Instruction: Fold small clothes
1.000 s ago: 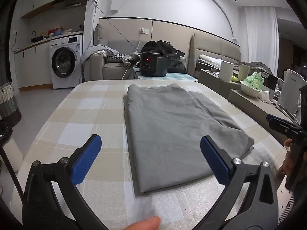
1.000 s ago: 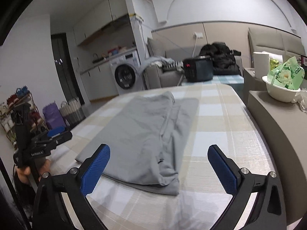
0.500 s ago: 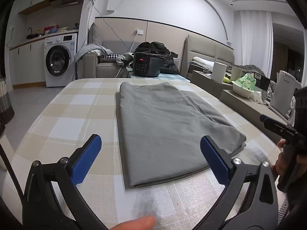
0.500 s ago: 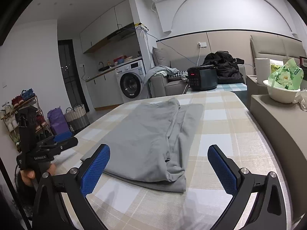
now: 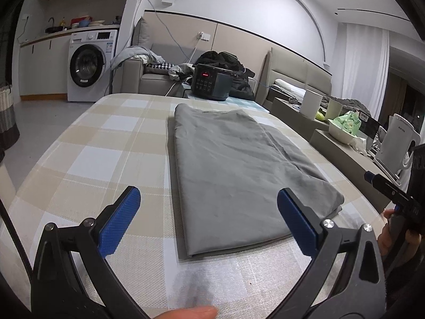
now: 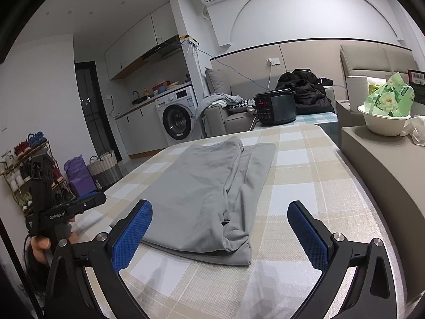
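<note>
A grey garment (image 5: 233, 170) lies folded lengthwise into a long flat strip on the checked table (image 5: 106, 148). It also shows in the right wrist view (image 6: 209, 191), with its bunched near end toward me. My left gripper (image 5: 209, 223) is open and empty, held just short of the strip's near end. My right gripper (image 6: 220, 234) is open and empty, held just short of the strip's near right corner. Each gripper shows in the other's view: the right one (image 5: 393, 199) at the table's right side, the left one (image 6: 66, 210) at its left.
A black rice cooker (image 5: 212, 85) stands beyond the table's far end. A low grey counter (image 6: 385, 175) with a white bowl (image 6: 385, 122) and a green bag runs along the right side. A washing machine (image 5: 89, 69) and a sofa are at the back.
Both grippers have drawn back and tilted up a little from the garment while staying open. The garment has not moved.
</note>
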Demonstrator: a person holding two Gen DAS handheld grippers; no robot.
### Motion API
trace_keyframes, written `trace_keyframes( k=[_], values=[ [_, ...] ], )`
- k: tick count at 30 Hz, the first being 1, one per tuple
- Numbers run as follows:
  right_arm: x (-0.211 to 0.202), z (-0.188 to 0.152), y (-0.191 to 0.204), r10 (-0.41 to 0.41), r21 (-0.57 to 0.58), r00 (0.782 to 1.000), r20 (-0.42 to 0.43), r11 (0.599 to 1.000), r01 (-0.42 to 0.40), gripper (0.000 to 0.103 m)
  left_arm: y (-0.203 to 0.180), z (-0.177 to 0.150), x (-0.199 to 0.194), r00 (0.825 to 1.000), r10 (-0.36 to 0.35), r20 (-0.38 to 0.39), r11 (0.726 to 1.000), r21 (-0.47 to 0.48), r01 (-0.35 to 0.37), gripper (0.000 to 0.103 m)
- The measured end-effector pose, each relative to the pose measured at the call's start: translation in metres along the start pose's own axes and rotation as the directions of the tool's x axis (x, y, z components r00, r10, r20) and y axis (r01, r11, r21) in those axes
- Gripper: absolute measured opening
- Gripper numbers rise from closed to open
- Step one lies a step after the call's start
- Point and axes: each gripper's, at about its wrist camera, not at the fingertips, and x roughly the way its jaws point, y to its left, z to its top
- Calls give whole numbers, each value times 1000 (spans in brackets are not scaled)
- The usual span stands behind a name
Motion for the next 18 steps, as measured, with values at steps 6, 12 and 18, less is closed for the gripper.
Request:
trace_keyframes(
  k=[6,12,18],
  values=[
    [0,-1,2,-6,-7,1000,-8,1000,6,103,3,0,5,1000,-5,-12,1000,-5,5,102],
    [1,-1,1,-5,1,1000,-10,1000,5,103,5,1,7,1000,-2,-18,1000,-11,2,102],
    [1,-1,1,-6,0,1000,-12,1000,6,103,5,1,7,1000,-2,-18,1000,-10,2,102]
  ],
)
